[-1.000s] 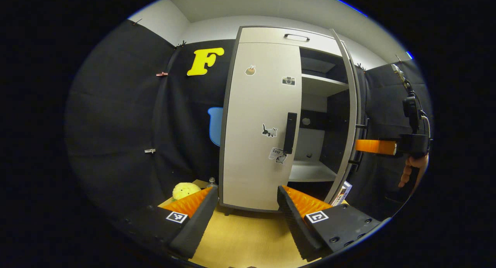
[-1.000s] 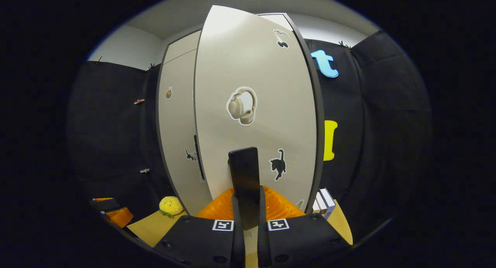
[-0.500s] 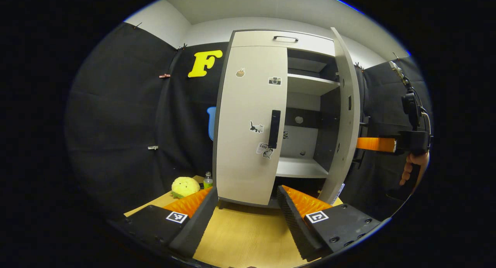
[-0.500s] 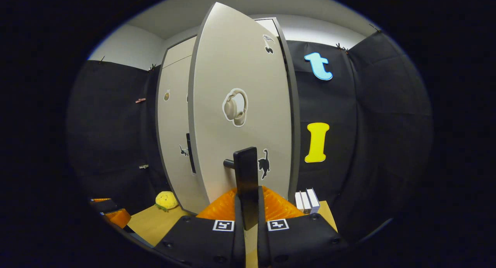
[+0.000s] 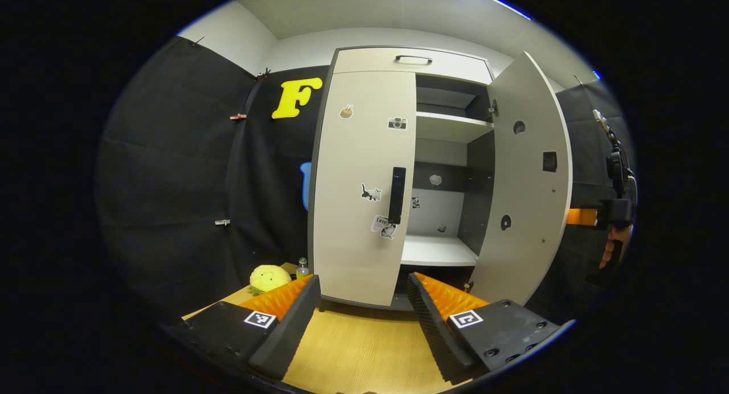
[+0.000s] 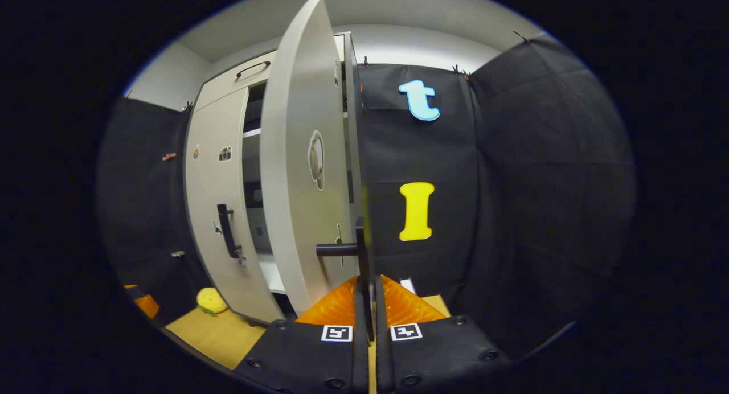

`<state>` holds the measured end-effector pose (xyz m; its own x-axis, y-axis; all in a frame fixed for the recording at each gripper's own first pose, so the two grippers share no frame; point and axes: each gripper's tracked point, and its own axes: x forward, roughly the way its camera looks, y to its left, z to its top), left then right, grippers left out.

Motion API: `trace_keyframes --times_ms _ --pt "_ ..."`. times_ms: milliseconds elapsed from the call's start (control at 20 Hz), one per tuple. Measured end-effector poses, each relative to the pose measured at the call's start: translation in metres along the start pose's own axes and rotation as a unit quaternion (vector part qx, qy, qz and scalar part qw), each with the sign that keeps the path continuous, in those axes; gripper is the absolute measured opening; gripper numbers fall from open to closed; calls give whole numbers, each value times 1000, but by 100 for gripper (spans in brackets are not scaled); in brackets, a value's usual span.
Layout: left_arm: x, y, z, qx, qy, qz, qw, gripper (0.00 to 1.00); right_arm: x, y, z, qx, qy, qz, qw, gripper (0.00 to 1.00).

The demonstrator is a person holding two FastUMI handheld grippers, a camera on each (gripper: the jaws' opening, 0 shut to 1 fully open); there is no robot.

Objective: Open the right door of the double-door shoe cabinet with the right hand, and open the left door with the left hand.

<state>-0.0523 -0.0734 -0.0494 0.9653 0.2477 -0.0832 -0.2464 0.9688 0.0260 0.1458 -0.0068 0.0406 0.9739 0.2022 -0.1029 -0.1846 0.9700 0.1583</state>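
Two grippers here, and they're doing very different things. In the right gripper view the right gripper [image 6: 369, 303] has its fingers pressed together on the dark vertical handle [image 6: 362, 251] of the right door [image 6: 296, 172], pinching it from both sides. That door is swung wide open, standing almost edge-on to the camera, with a headphone sticker [image 6: 316, 159] on its face.

Over in the left gripper view the left gripper [image 5: 361, 294] is spread wide and holds nothing, hovering above the wooden tabletop [image 5: 364, 348] in front of the shoe cabinet [image 5: 410, 61], not touching it. The left door [image 5: 361, 183] is shut, its black handle [image 5: 397, 195] near the inner edge, apart from the gripper. Beside it the cabinet's right half stands open, showing pale shelves [image 5: 438, 250] inside.

A yellow plush toy [image 5: 269, 277] and a little bottle [image 5: 302, 267] sit on the tabletop just left of the cabinet. Far right in the same view you can see a hand [image 5: 614, 249] holding the other gripper behind the open door.
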Motion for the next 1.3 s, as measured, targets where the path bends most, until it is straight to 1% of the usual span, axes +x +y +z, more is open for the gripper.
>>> trace_keyframes --times_ms 50,100,200,300,350,450,550,700,800,900,950,1050,1200,1300 --pt "2 -4 -2 3 3 -4 1000 92 -2 2 -2 -6 -3 -1 1000 13" --pt "3 -9 -3 6 6 -8 1000 95 -3 -2 4 -19 -11 -3 1000 12" --pt "5 -16 -3 4 6 -19 1000 95 -5 -10 4 -39 -13 -7 999 11" --pt "9 -24 -6 2 11 -36 999 95 -11 -9 2 -28 -7 -6 1000 11" --pt "12 -27 -6 5 14 -44 999 95 -16 -10 2 -27 -8 -13 1000 11" --pt "19 -29 -5 8 17 -59 998 95 -27 -12 0 -33 -6 -21 999 11" --pt "25 -30 -3 9 16 -74 997 95 -40 -13 -1 -43 -6 -32 999 13" --pt "38 -21 1 8 15 -88 996 95 -65 -3 -2 -57 -7 -38 998 11" --pt "46 -11 3 7 16 -94 995 95 -82 17 -5 -45 -6 -31 998 11" --pt "56 -1 2 4 17 -98 995 95 -92 55 -14 -24 6 -3 1000 10" --pt "62 2 1 2 19 -102 995 95 -92 68 -17 -33 2 -1 999 10" --pt "73 9 -5 3 30 -113 993 95 -88 93 -20 -47 -5 0 999 10" --pt "80 20 -3 13 27 -134 990 95 -70 135 -32 -39 -3 9 999 10" --pt "85 30 -5 13 28 -146 989 95 -55 152 -43 -42 2 4 999 10"
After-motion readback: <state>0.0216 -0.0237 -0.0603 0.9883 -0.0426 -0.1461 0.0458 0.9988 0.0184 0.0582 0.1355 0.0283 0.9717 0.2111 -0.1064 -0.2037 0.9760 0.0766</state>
